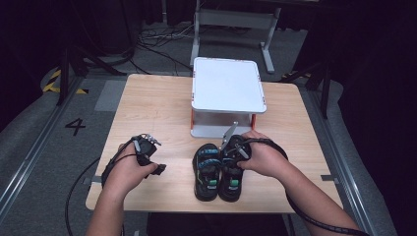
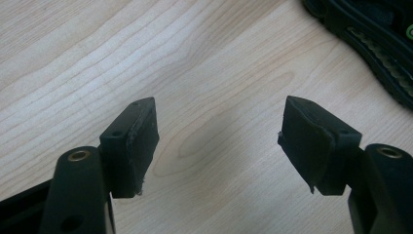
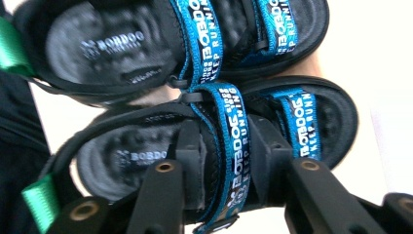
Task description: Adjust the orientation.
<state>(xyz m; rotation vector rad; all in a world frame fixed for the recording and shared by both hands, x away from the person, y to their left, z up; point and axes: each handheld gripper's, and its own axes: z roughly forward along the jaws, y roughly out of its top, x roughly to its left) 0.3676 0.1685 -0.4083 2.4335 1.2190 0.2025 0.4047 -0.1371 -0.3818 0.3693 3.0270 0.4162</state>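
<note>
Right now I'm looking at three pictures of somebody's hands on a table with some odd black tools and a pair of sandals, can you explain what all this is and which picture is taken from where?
A person sits at a wooden table and works with a tool in each hand instead of bare fingers. Each tool is a hand-held gripper with two black jaws and its own small camera.

The wide picture comes from a camera above, looking down. The other two come from the cameras on the tools.

On the table stand a white two-level rack and a pair of black sandals with blue straps, side by side.

The left hand-held gripper rests over bare wood, jaws wide apart, holding nothing.

The right hand-held gripper is at the right sandal: its jaws sit on either side of the blue middle strap. Whether the pads actually press on the strap is hard to say. The left sandal lies untouched.
</note>
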